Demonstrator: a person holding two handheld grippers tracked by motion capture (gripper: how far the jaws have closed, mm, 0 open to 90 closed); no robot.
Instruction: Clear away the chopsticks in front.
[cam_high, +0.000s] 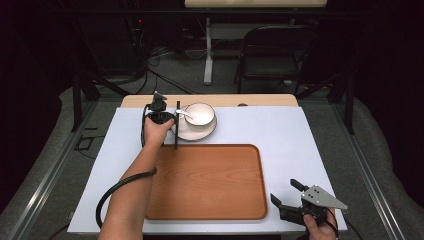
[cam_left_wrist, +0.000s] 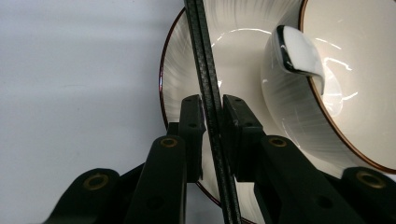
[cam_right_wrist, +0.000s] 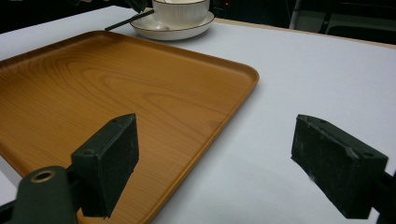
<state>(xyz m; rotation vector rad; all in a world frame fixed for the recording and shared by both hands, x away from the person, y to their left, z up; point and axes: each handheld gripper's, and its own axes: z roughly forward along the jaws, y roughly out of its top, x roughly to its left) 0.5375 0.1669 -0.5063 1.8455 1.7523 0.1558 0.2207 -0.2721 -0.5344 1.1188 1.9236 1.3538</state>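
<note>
No legible text, label, brand, number or sign in any view. Wooden tray (cam_high: 207, 182), white table cover (cam_high: 280, 130), bowl (cam_high: 199, 113) and saucer (cam_high: 191, 131) all unmarked. Black jaw pads of both grippers blank. Grey plate on right gripper (cam_high: 291, 199) bears no readable marking.

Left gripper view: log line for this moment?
left hand-held gripper shut on chopstick | over saucer | right hand-held gripper open
</note>
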